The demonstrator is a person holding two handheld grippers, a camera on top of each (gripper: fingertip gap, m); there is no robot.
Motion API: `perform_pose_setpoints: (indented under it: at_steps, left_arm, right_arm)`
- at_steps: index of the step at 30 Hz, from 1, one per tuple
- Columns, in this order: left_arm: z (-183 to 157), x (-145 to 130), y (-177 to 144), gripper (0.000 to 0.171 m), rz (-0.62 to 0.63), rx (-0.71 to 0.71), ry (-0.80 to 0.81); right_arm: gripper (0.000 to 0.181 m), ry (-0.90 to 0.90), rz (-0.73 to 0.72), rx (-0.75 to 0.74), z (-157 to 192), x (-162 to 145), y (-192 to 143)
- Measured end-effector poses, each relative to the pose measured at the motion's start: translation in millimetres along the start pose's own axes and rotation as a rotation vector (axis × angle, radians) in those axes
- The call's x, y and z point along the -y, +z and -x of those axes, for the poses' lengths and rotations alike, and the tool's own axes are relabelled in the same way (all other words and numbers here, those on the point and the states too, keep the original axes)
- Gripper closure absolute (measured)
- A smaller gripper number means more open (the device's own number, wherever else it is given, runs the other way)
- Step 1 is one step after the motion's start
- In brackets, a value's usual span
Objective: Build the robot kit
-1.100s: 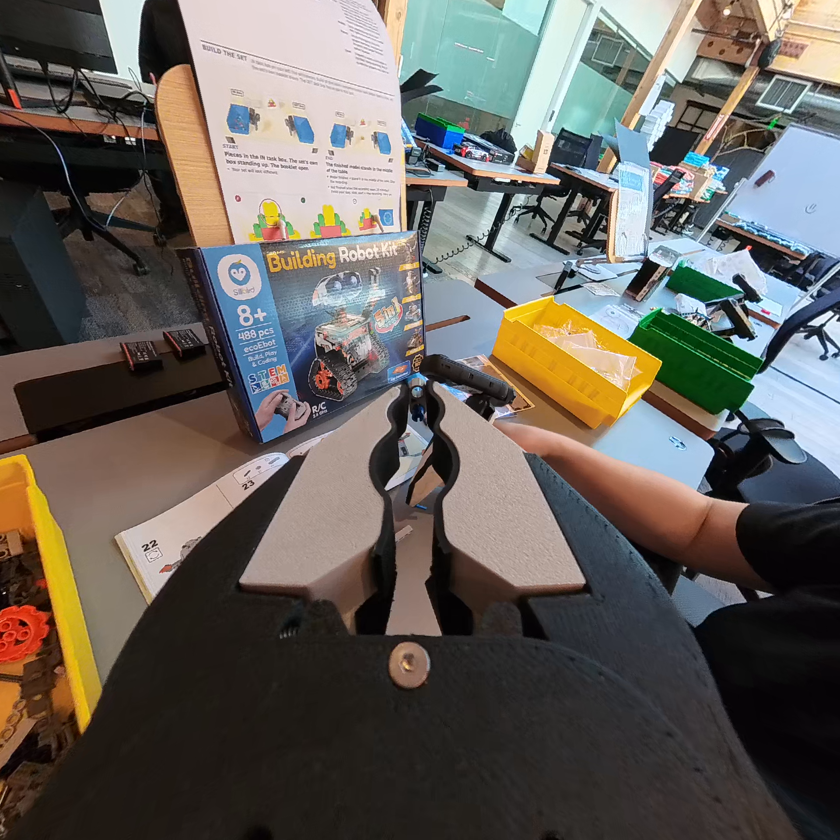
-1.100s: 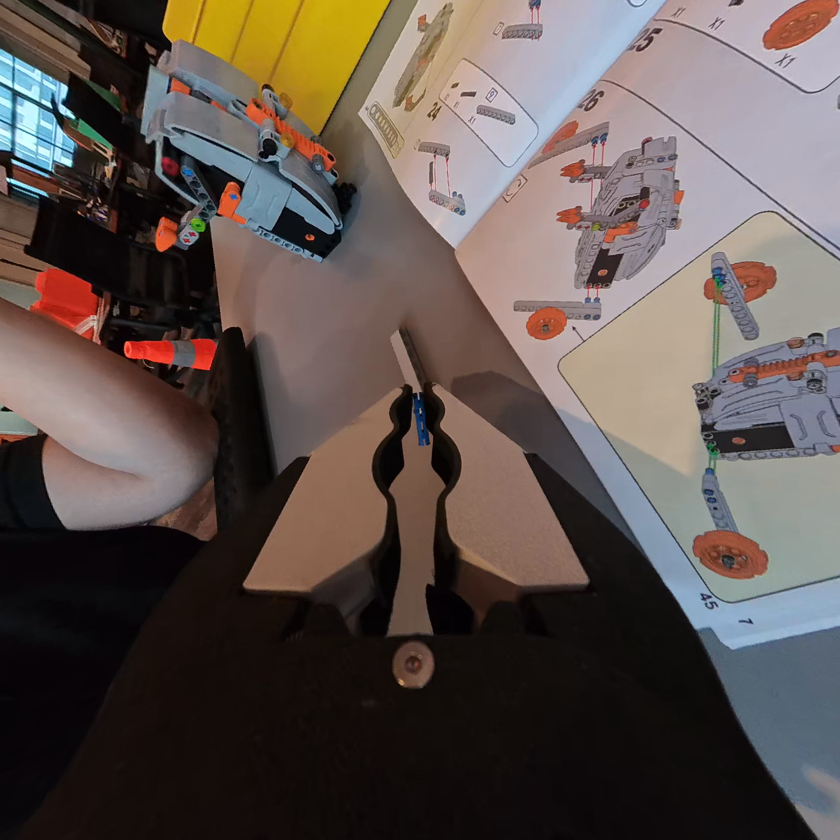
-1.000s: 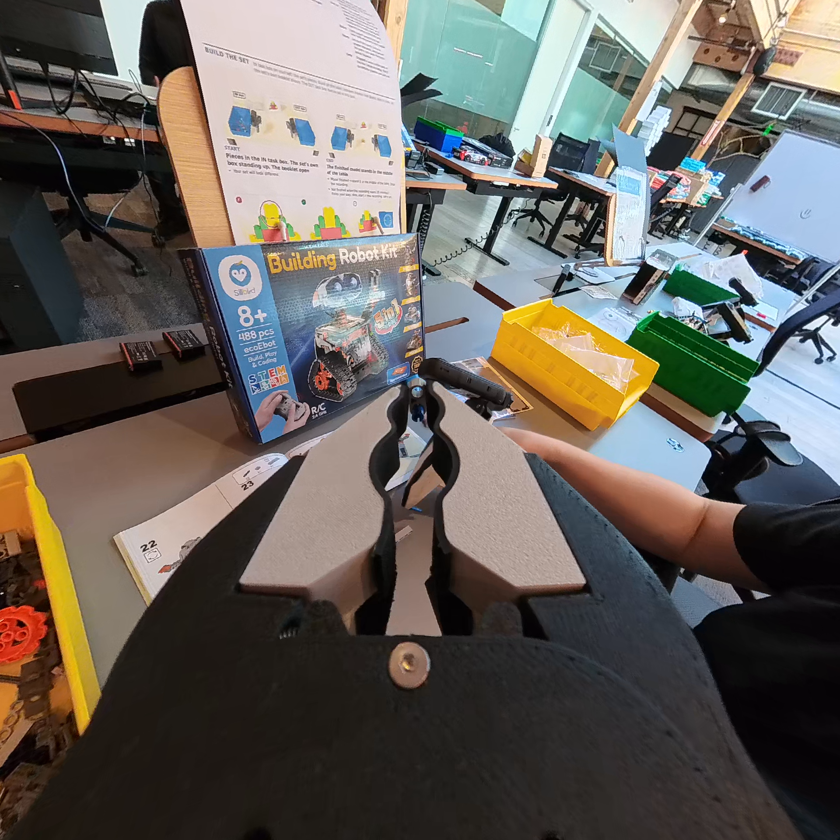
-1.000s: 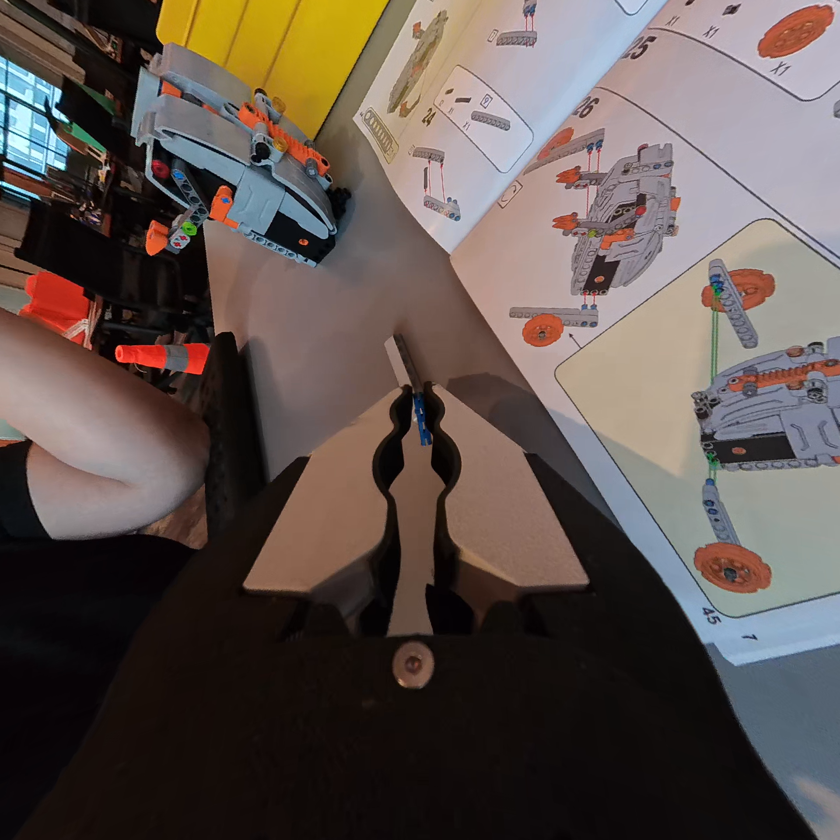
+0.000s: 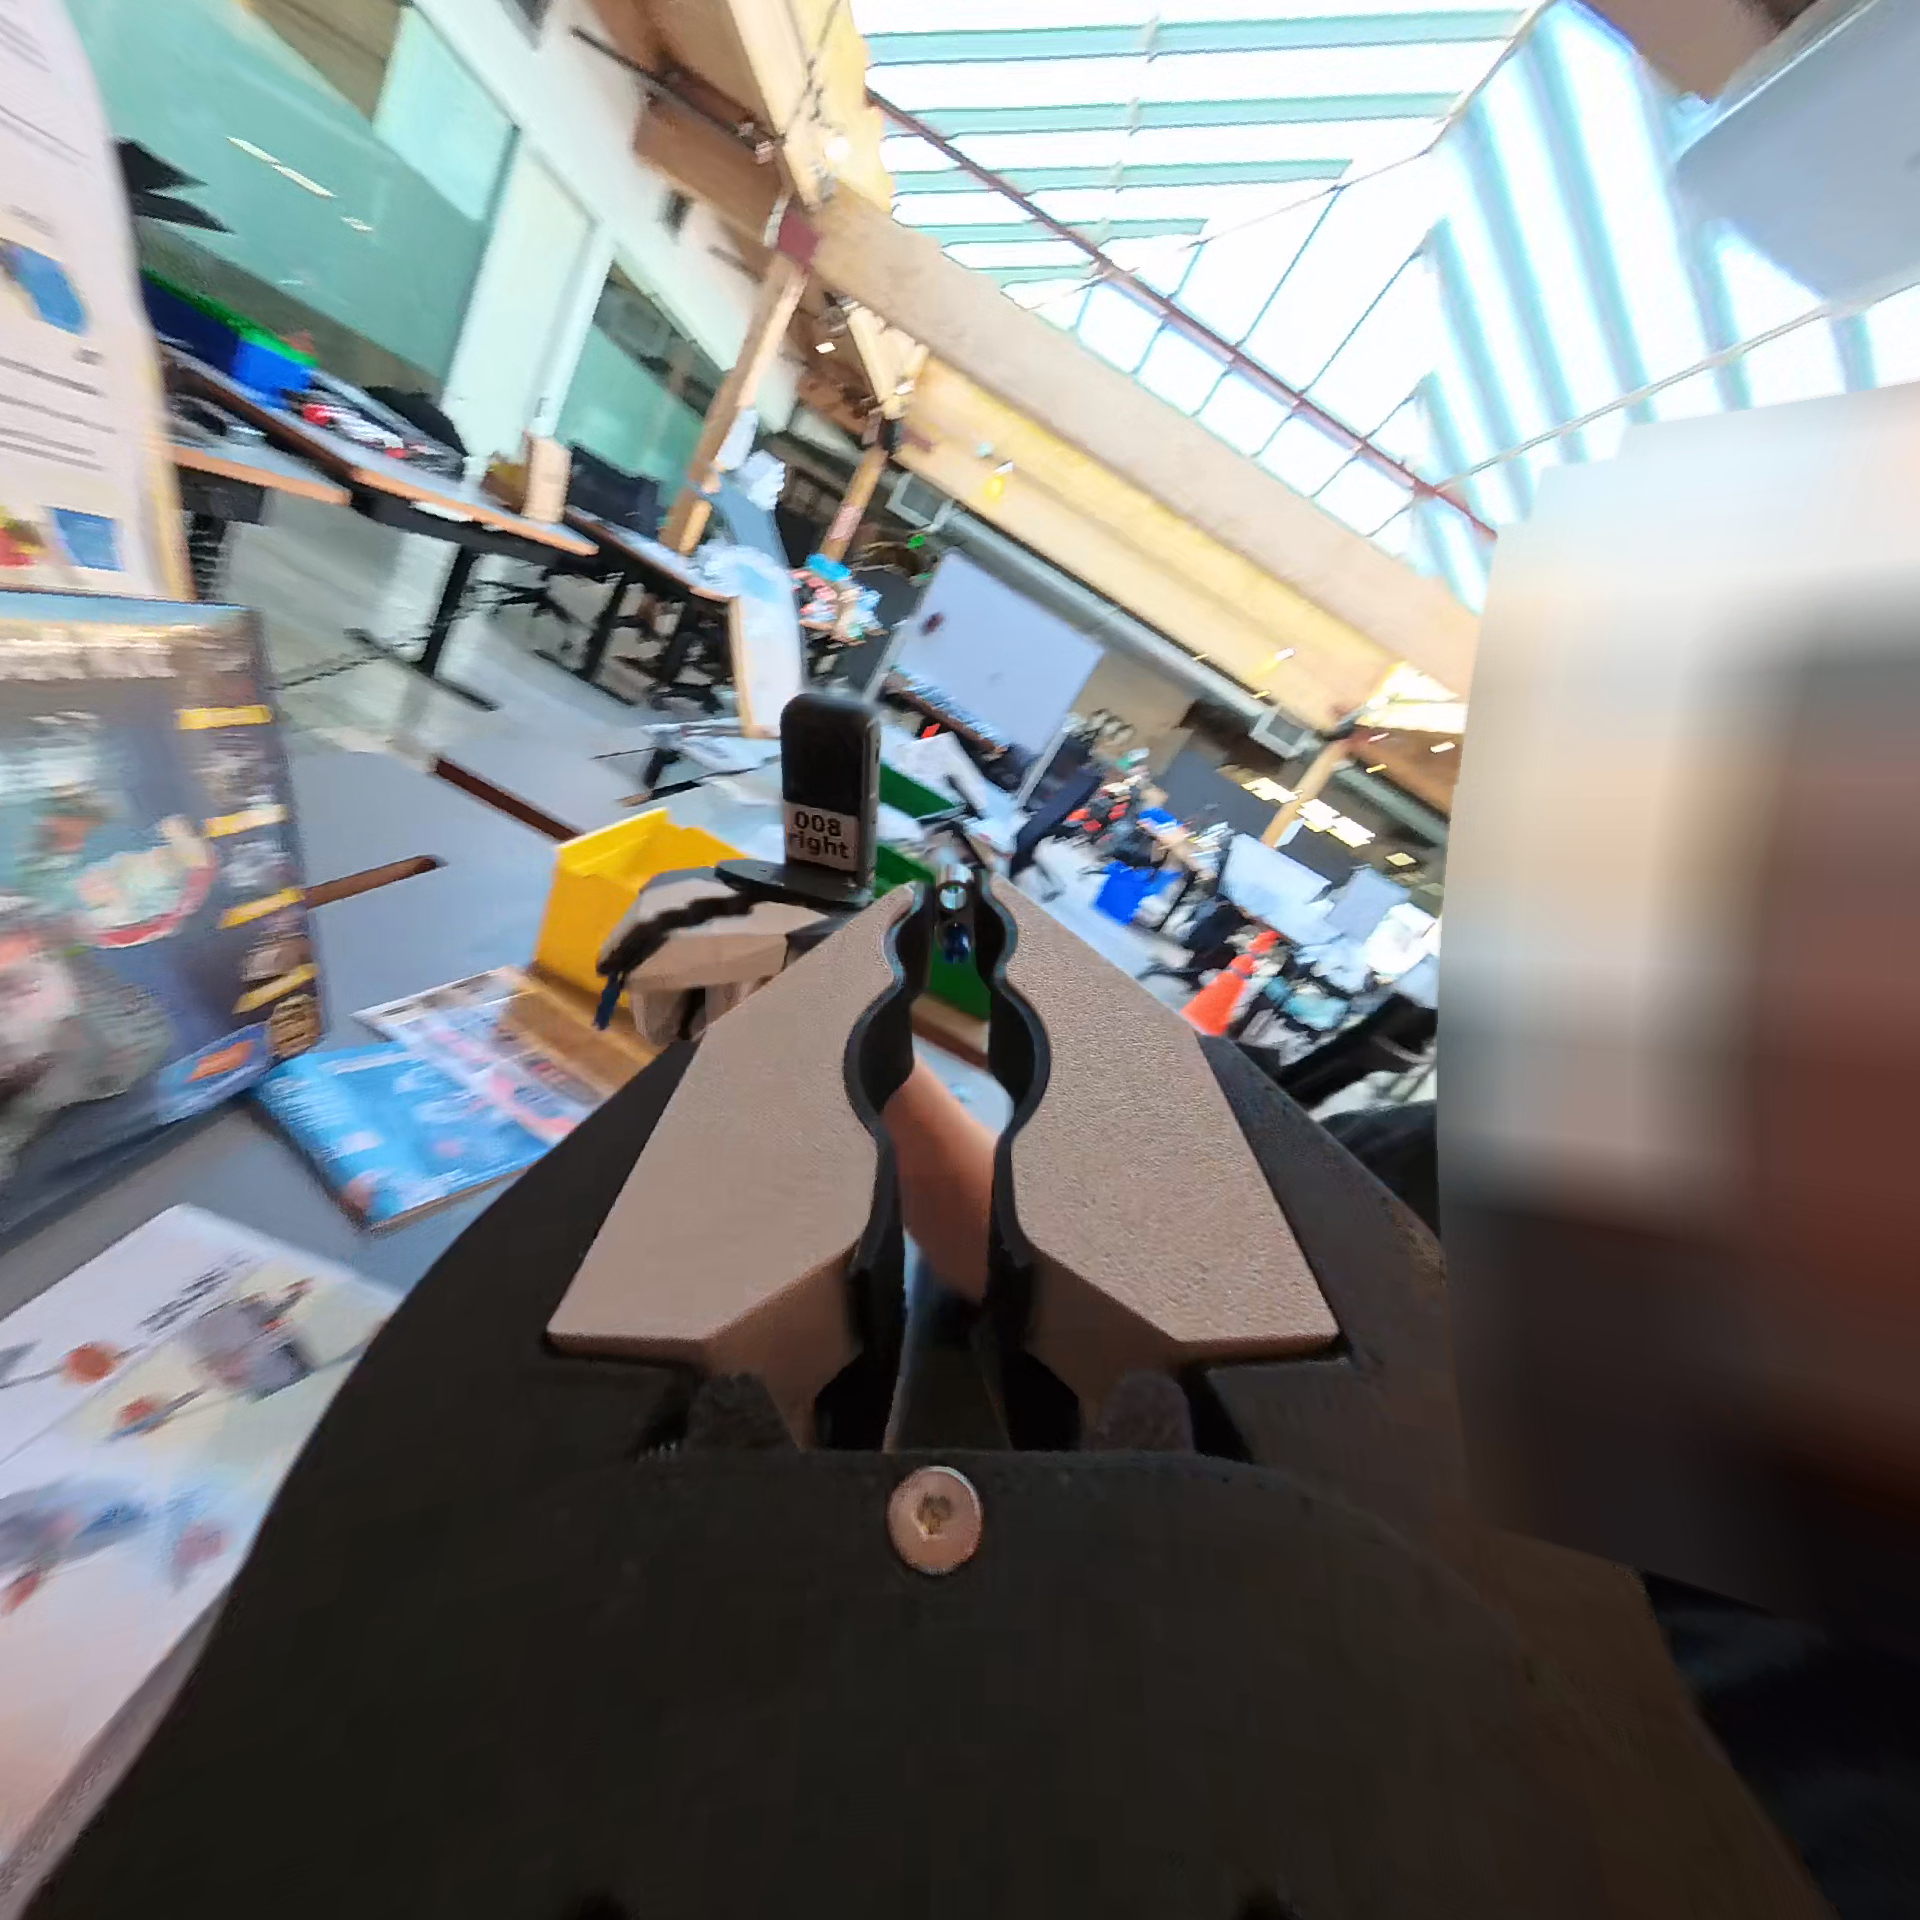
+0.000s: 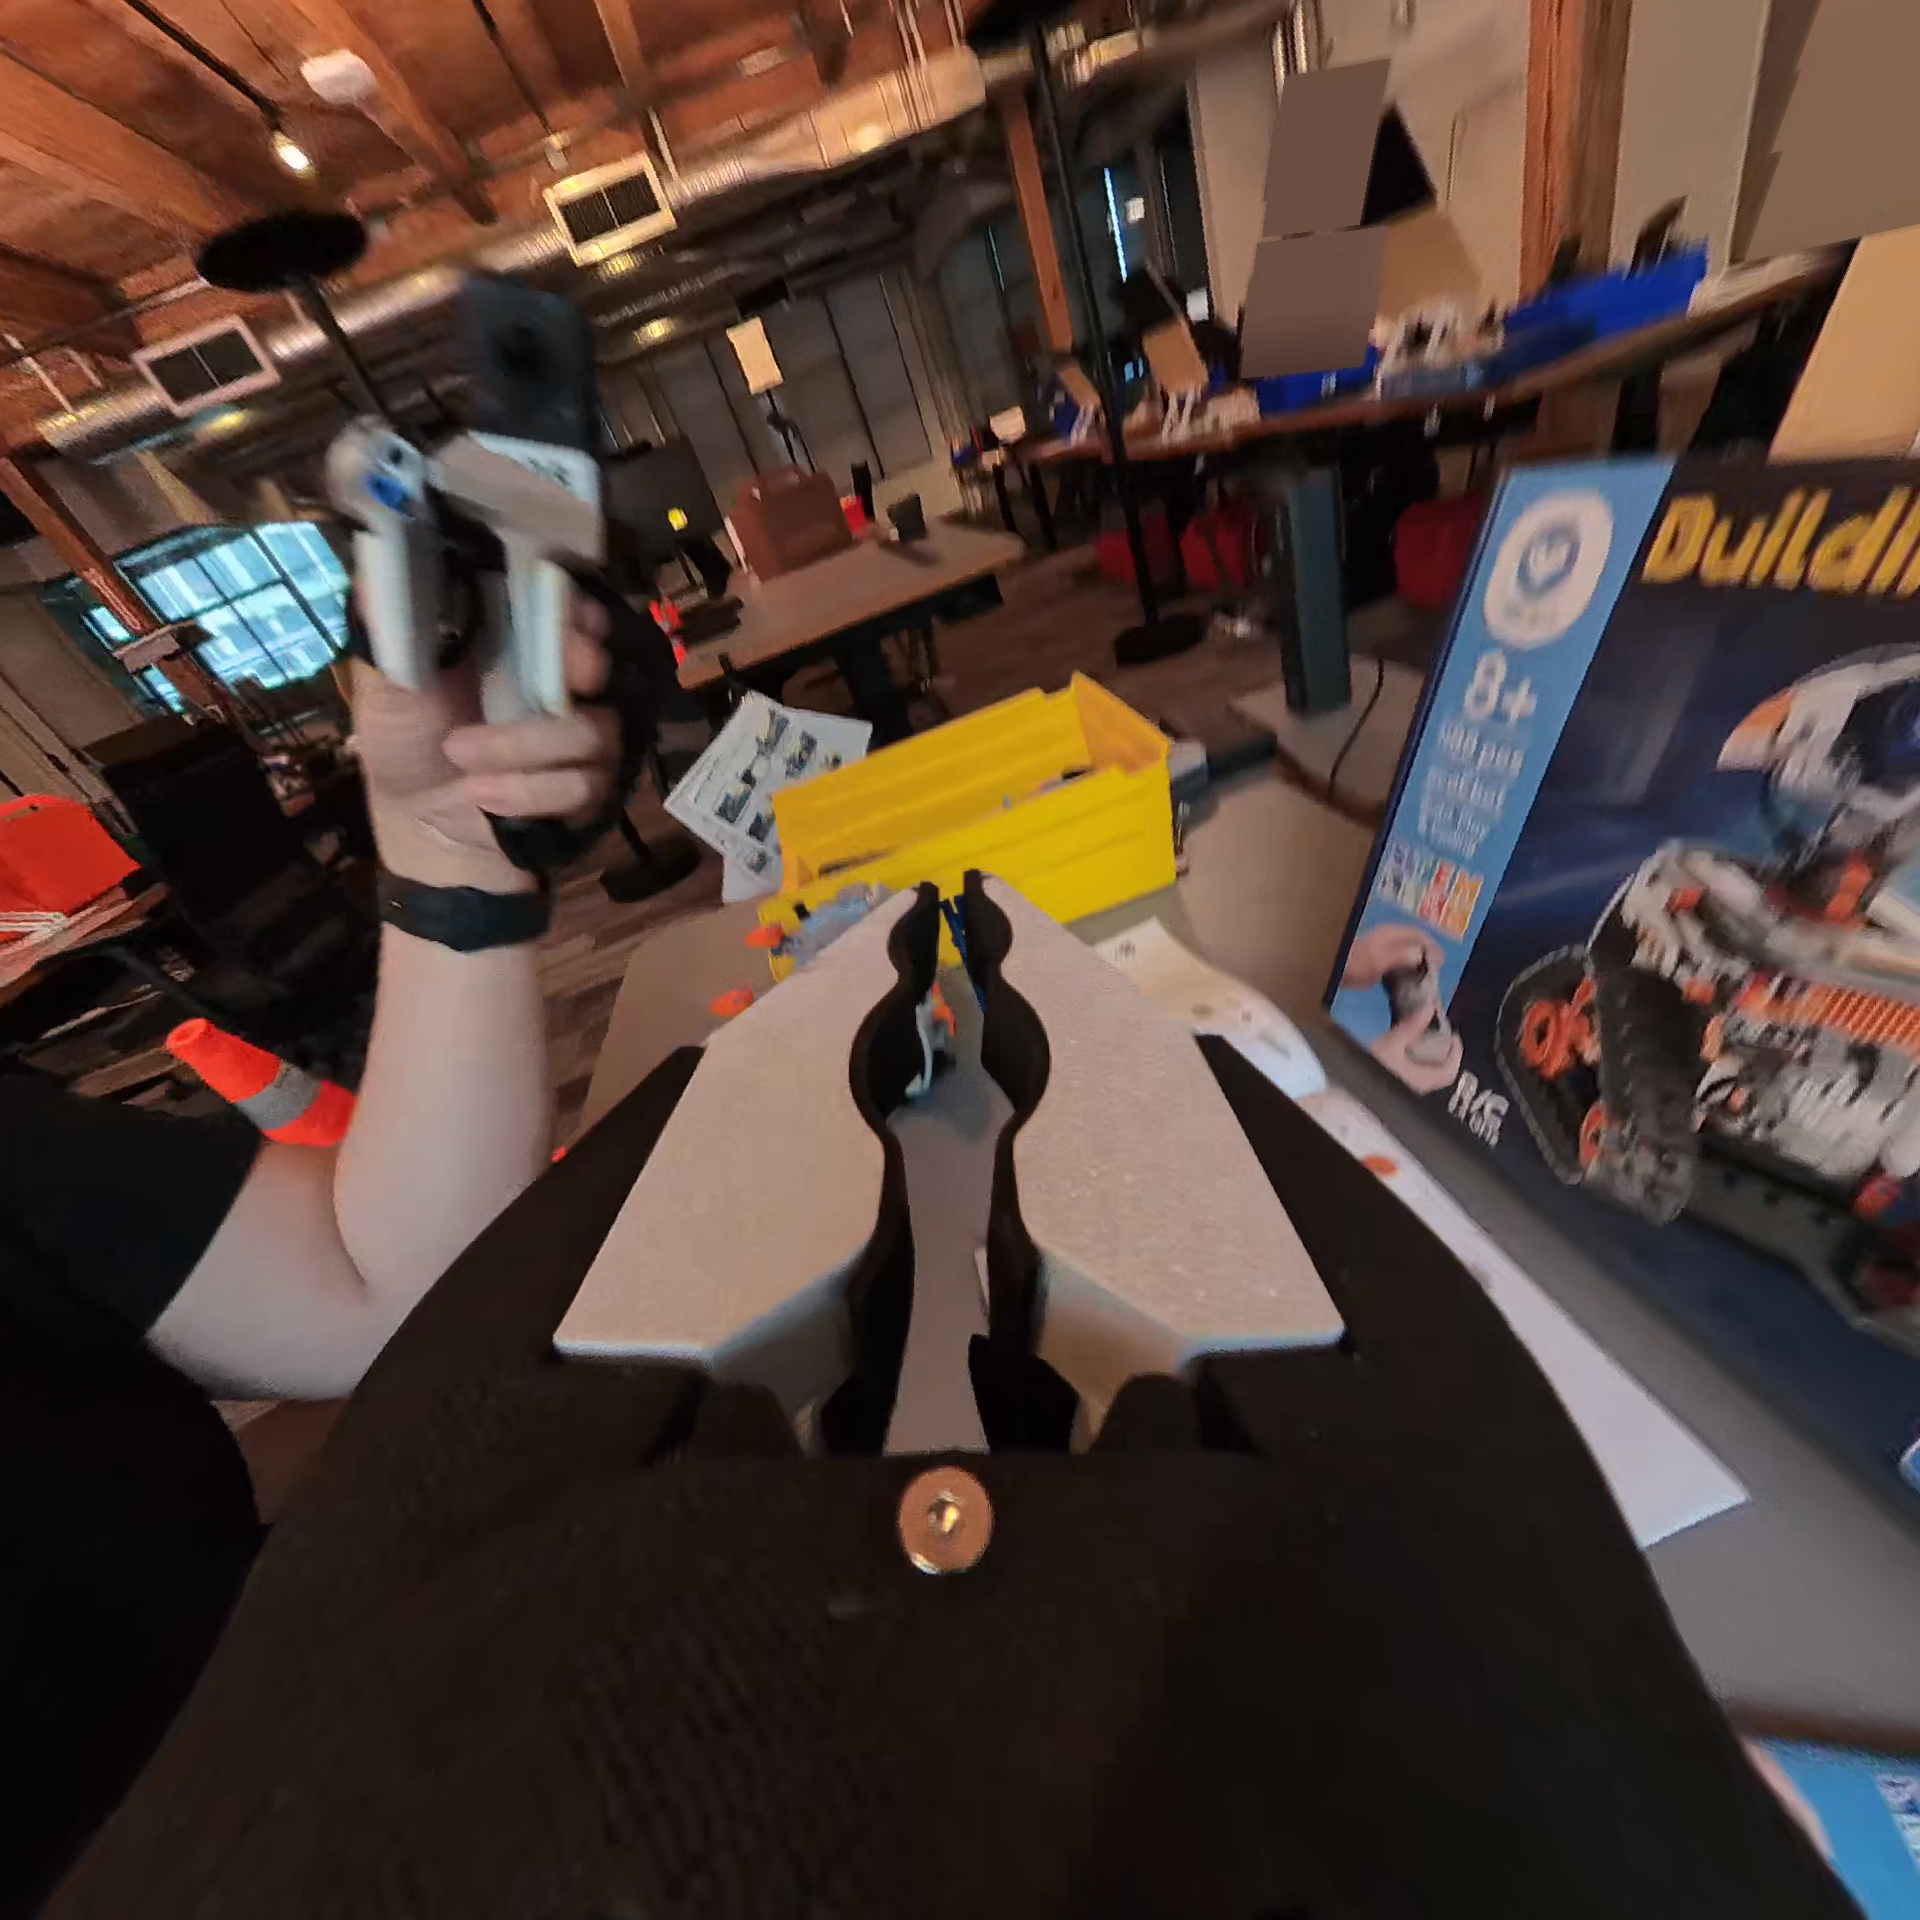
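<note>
My left gripper [image 5: 951,894] is raised off the table and shut on a small blue pin [image 5: 953,940]. In the right wrist view it [image 6: 379,468] shows at upper left, held up by a hand, with the blue piece [image 6: 387,488] at its tips. My right gripper [image 6: 948,891] is shut on a thin blue pin [image 6: 961,940]. In the left wrist view it [image 5: 623,971] hovers left of my tips with the pin [image 5: 608,1003] hanging from it. The two grippers are apart. A partly built grey and orange model [image 6: 831,925] lies beyond the right tips.
A blue kit box [image 6: 1662,883] stands upright on the grey table, also blurred in the left wrist view [image 5: 125,883]. A yellow bin [image 6: 987,810] sits behind the model, another [image 5: 623,894] on the far side. An open booklet [image 5: 156,1351] lies flat. An orange cone [image 6: 260,1081] lies off-table. The gap from one gripper's tips to the other's is roughly 15 centimeters.
Both grippers have risen from the table and tilted up. The right one no longer looks down at the booklet; it faces across the table. The left view swung up and right. Both stay shut.
</note>
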State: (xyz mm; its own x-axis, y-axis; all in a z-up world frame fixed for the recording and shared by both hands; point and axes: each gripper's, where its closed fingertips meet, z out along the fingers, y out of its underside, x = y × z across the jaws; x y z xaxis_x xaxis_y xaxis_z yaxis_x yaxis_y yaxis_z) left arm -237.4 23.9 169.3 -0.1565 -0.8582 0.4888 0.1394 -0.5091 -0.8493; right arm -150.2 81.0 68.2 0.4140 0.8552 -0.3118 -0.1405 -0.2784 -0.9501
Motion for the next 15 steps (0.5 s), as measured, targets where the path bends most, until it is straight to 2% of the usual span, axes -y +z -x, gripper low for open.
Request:
perform_pose_setpoints:
  at_steps: [4, 7, 12, 15]
  left_arm:
    - [-4, 2, 15, 0.166, -0.047, -0.176, -0.126]
    - [0, 1, 28, 0.166, -0.064, -0.228, -0.169]
    - [10, -8, 54, 0.167, -0.069, -0.181, -0.014]
    - [13, -10, 65, 0.166, -0.117, -0.192, 0.07]
  right_arm:
    - [0.178, -0.124, -0.139, 0.004, 25, 47, -32]
    - [0.177, -0.18, -0.222, -0.005, 40, 72, -51]
    - [0.178, -0.199, -0.325, 0.018, 58, 94, -67]
    - [0.177, -0.2, -0.35, 0.009, 59, 98, -70]
